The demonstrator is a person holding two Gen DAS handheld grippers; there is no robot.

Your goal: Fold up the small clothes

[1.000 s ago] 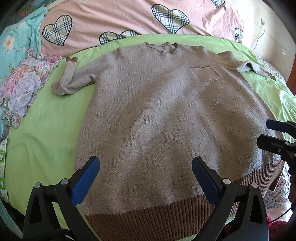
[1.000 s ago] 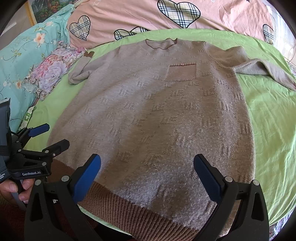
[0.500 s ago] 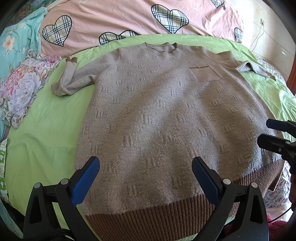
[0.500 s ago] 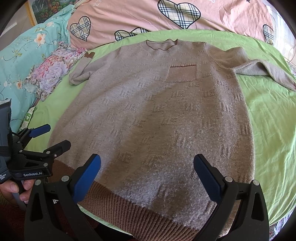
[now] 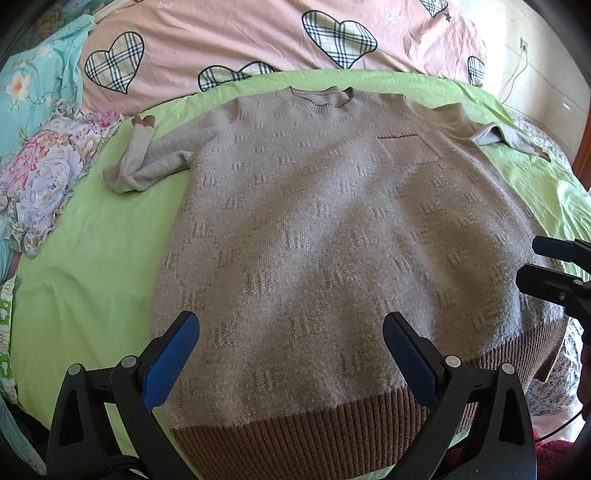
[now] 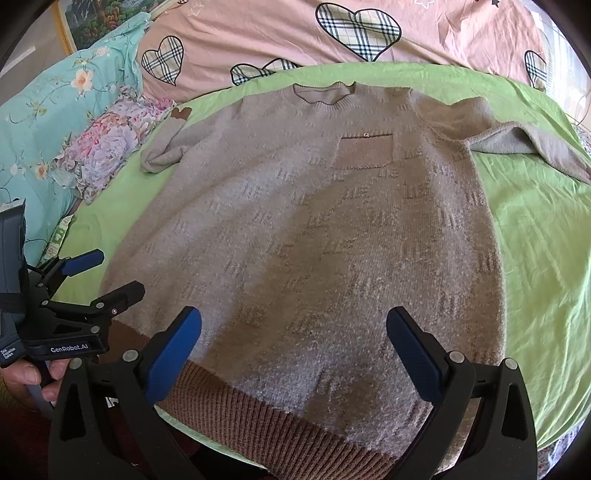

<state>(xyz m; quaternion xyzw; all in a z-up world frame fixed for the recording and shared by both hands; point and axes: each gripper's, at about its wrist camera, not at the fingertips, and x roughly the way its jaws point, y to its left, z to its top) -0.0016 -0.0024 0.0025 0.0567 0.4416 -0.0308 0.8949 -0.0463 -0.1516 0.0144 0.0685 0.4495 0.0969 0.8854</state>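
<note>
A home bedroom: a bed with a green sheet point(image 5: 92, 266), heart-print pink quilt point(image 5: 229, 37) and floral pillow point(image 6: 55, 110)

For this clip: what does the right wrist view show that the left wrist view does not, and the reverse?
Only the right wrist view shows a hand holding the left gripper, and a framed picture at upper left. Only the left wrist view shows a wall socket with a cord, and the right gripper at the edge. Both show the sweater flat on the green sheet, the pink heart quilt, and open, empty jaws.
</note>
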